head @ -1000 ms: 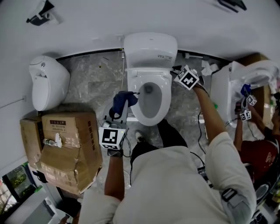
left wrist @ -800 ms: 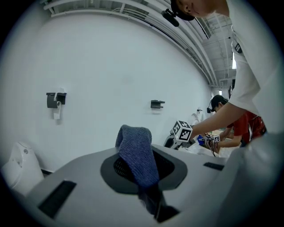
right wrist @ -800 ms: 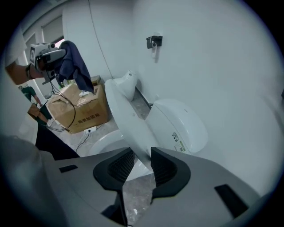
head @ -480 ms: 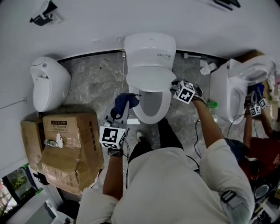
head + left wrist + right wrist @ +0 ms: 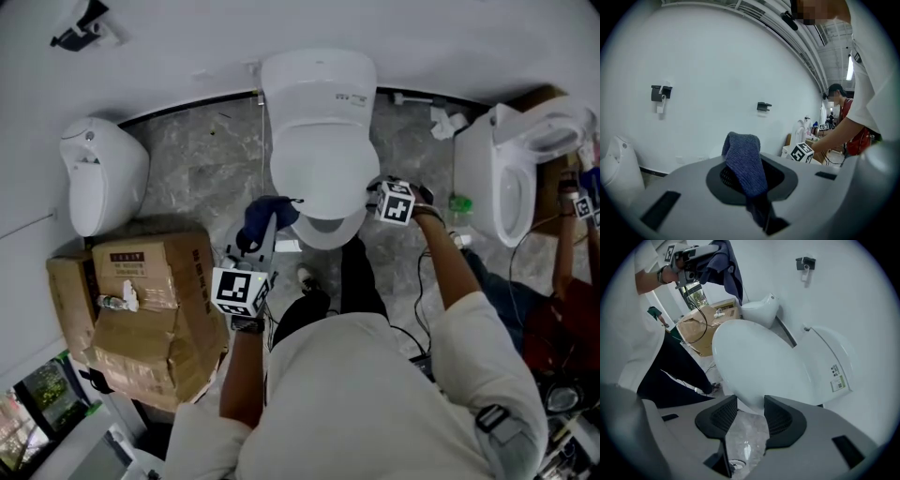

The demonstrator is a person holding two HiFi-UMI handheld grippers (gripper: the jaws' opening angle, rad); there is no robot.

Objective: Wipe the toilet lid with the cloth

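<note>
The white toilet lid (image 5: 319, 169) lies lowered over the bowl, and a grey sliver of the bowl shows at its front. My right gripper (image 5: 369, 194) is at the lid's front right edge. In the right gripper view its jaws have just been opening and stand open (image 5: 750, 408), with the rim of the lid (image 5: 759, 366) between the pads, clear of them. My left gripper (image 5: 269, 225) hangs left of the bowl, shut on a dark blue cloth (image 5: 262, 216). The cloth (image 5: 745, 159) droops over its jaws and also shows in the right gripper view (image 5: 723, 263).
The white cistern (image 5: 319, 84) stands against the wall. A white urinal (image 5: 98, 173) is at the left, with cardboard boxes (image 5: 141, 319) in front of it. A second toilet (image 5: 502, 183) and another person's arm (image 5: 562, 244) are at the right. Cables lie on the floor.
The lid has swung down from upright to over the bowl. My right gripper came forward and down with it and opened. The left gripper with the cloth shifted slightly.
</note>
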